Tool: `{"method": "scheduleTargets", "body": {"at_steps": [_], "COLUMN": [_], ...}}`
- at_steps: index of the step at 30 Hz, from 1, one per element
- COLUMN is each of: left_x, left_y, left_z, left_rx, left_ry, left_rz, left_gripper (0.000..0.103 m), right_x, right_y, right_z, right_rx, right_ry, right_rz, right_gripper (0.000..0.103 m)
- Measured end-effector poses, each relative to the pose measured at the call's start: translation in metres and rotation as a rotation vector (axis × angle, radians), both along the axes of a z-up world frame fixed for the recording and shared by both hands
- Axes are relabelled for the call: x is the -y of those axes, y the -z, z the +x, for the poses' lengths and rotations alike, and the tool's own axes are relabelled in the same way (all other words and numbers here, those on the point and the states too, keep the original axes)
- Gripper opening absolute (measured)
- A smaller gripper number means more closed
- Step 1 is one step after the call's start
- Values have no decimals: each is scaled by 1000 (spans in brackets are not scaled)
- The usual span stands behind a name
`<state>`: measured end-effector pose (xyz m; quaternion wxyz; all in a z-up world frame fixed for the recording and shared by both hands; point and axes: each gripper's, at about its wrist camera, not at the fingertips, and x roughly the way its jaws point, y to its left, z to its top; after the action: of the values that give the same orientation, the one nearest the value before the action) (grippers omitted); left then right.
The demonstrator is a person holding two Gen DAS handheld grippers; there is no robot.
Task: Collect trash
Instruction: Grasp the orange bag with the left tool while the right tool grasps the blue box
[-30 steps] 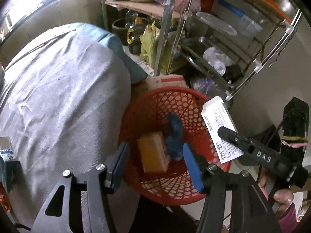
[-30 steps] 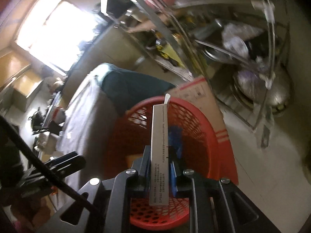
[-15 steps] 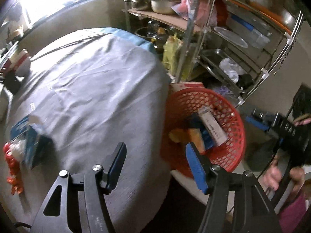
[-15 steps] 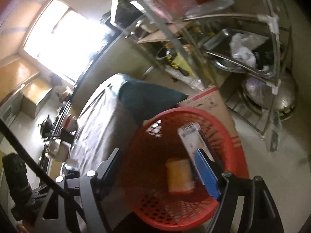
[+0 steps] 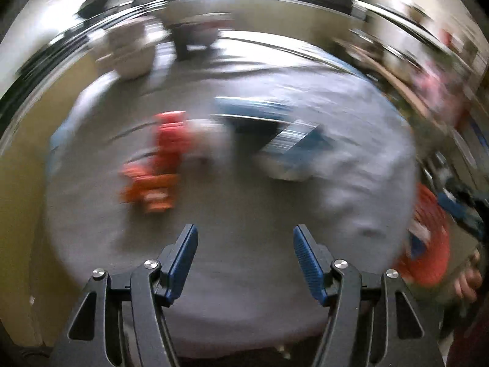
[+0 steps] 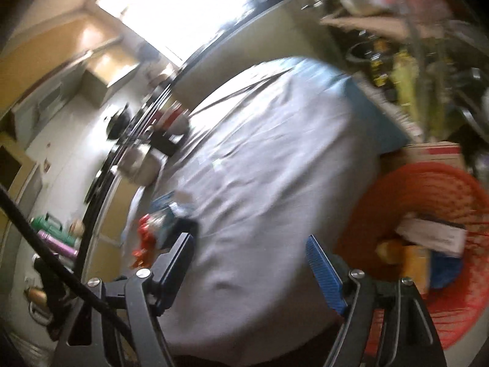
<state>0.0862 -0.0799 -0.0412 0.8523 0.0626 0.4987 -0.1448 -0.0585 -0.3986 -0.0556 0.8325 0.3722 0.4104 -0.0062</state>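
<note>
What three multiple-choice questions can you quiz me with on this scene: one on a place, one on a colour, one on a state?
1. Where does the white box lie?
A. in the basket
B. on the table
C. on the shelf

2. What colour is the basket?
A. blue
B. red
C. green

3. What do the right gripper's jaws hold?
A. a white box
B. a bottle
C. nothing

Answers: 1 A, the box rests inside the mesh wall; 2 B, the mesh is red; 3 C, the jaws stand apart with only the grey cloth behind them.
</note>
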Motion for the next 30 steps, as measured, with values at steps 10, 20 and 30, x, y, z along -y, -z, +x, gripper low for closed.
{"method": "scheduleTargets", "body": {"at_steps": [10,20,30], "left_x": [-94,-86,-86], "left_y": [11,32,52], "left_z": [51,83,107], "left_rx": [0,-82,-133], "left_ry": [-215,-176,-182], "left_rz": [-58,-162,-244], "left_gripper": [69,69,56], "right_x": [-86,-117,-133], "right_y": [1,22,47], "right_z": [92,144,168], "right_rx": [-110,-279,-356], "right_ry": [-128,-64,28], "right_rz": [23,34,21], "right_gripper": [79,79,67]}}
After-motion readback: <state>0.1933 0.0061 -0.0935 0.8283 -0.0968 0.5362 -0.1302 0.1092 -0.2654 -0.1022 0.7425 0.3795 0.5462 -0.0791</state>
